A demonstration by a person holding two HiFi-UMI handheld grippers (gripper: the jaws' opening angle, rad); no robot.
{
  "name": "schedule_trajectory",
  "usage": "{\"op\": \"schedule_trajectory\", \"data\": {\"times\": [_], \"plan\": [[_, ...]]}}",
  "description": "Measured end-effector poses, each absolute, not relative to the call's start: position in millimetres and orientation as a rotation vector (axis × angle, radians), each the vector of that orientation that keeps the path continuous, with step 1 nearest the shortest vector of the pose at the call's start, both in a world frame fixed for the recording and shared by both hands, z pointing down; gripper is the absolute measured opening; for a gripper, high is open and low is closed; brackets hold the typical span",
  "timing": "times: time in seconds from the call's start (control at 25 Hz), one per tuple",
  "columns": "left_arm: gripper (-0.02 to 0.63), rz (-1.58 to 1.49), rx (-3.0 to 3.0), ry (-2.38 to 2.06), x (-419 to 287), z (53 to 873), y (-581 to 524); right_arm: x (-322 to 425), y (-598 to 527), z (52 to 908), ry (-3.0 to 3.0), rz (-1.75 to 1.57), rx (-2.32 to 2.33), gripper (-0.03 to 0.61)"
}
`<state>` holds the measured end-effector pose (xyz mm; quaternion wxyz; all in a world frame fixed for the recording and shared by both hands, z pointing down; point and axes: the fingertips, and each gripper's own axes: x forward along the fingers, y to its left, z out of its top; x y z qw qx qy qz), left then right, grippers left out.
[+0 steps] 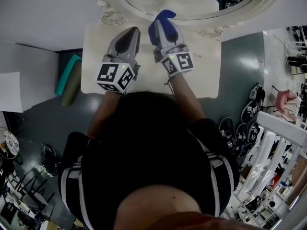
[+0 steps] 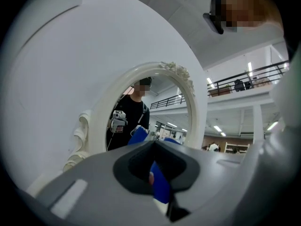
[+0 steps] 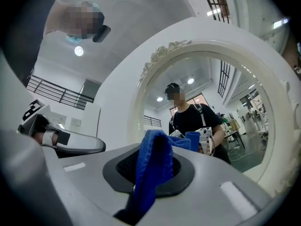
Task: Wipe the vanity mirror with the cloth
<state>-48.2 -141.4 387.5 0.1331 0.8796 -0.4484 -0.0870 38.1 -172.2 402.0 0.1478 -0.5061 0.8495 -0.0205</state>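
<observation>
Head view shows your right tongs point(image 1: 163, 27) pinching the blue terry cloth point(image 1: 166, 16) at the frame of the white oval vanity mirror point(image 1: 192, 5), your left tongs point(image 1: 131, 32) pressed together alongside, above the cream table point(image 1: 204, 75).

Head view looks steeply down; both gripper views face the mirror point(image 2: 151, 108) closely.

Left gripper point(image 1: 132, 32), right gripper point(image 1: 166, 27) closed, side by side.
</observation>
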Motion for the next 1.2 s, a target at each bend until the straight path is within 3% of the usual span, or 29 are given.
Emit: {"op": "schedule_trajectory", "data": {"times": [0.6,1.2], "plan": [[0.009,-0.179,2.526,-1.414,29.0,404.4,-79.2,161.0,-79.8,427.0,2.349,-0.19,-1.796,0.041],[0.009,-0.129,2.525,-1.449,30.8,413.1,-52.9,174.9,-39.1,432.1,2.314,-0.22,-1.833,0.041]]}}
